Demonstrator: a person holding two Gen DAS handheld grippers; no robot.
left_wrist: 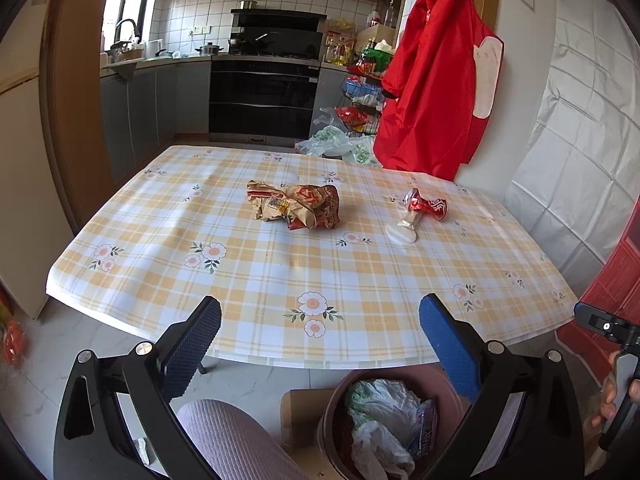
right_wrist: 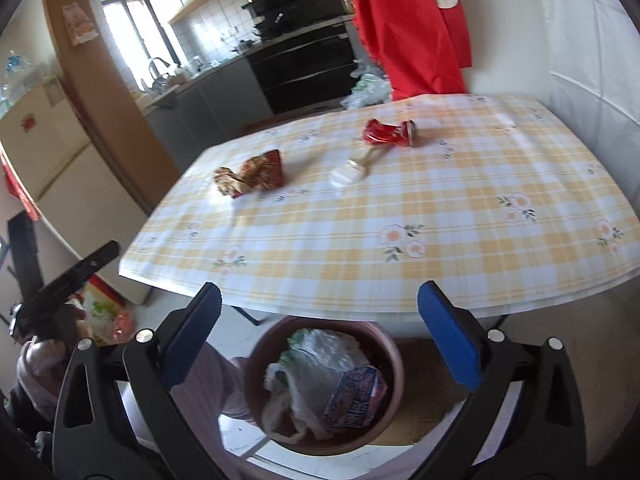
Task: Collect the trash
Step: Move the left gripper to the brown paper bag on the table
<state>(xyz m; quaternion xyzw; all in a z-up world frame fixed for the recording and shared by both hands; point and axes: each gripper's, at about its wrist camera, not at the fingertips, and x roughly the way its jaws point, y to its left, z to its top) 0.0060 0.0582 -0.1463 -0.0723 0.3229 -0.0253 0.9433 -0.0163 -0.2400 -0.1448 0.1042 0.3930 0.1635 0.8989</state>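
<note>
Crumpled brown-red wrapper (left_wrist: 294, 207) mid-table | my crushed red can (left_wrist: 426, 204) on its side, white spoon (left_wrist: 403, 232) touching | bin (right_wrist: 390, 354) holds plastic bags (right_wrist: 320, 364), printed packet (right_wrist: 356, 396)

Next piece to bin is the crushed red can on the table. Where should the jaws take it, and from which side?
Grip the crushed red can across its pinched middle, coming down from above. It lies on its side with both ends flared, and a white spoon lies against its near side.

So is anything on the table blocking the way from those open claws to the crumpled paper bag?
Nothing visible does. Between the left gripper and the crumpled paper bag lies only bare tablecloth. The crushed red can and white spoon lie off to its right.
</note>
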